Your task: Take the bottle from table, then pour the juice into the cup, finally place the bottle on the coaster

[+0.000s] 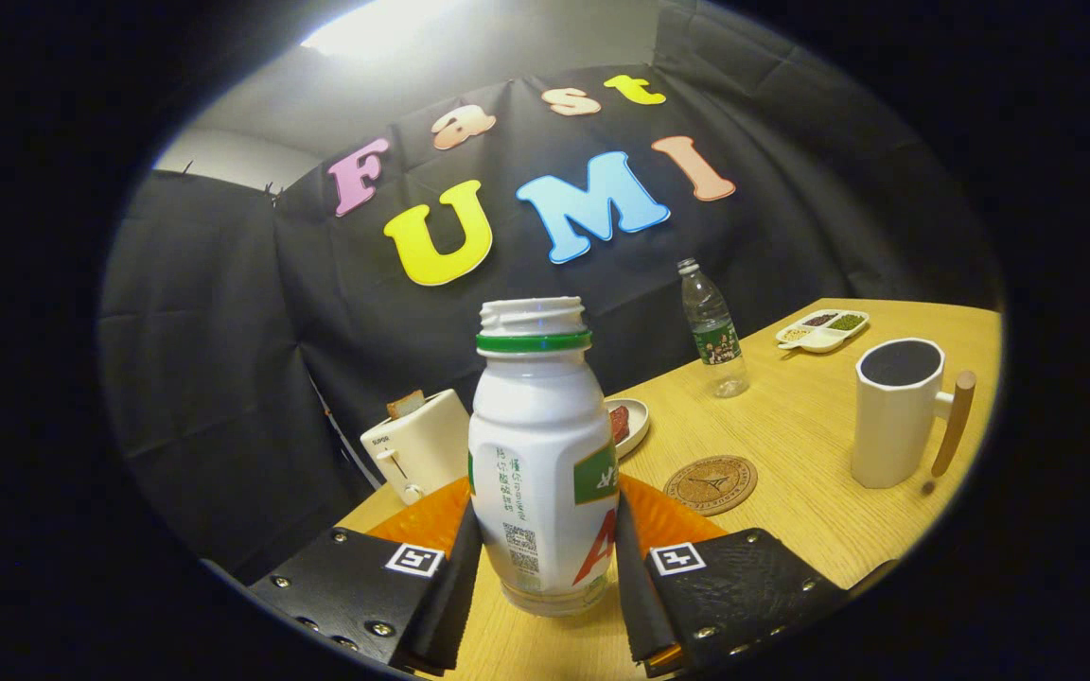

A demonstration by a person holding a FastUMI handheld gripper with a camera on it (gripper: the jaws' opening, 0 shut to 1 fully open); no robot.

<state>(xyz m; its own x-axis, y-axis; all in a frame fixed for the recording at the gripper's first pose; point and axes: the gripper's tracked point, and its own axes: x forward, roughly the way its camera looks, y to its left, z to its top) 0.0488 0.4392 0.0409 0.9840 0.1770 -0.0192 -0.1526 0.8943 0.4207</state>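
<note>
— Bottle [542, 454] first: where is it sitting?

— I am seeing the white bottle standing upright between the two fingers of my gripper [542, 567]. Its cap is off, its threaded mouth is open, and a green ring is circling its neck. A finger [455, 577] is lying against each side of the bottle's lower body, so the gripper is closing on it about as wide as the bottle itself. I cannot tell whether the base is resting on the wooden table [810, 445] or hanging just above it.

— And the other things, measured from the bottle?

— Just to the right of the bottle and a little beyond it, a round cork coaster [711, 484] is lying flat on the table. Further right, well apart from the bottle, a white cup [895, 411] with a wooden handle is standing upright with something dark inside. Left of the bottle and behind it, a cream toaster [417, 445] is holding a slice of bread. Directly behind the bottle's right shoulder, a small plate [630, 424] with something red is peeking out. Far beyond the bottle, a clear water bottle [713, 331] is standing, with a divided snack tray [824, 330] to its right.
</note>
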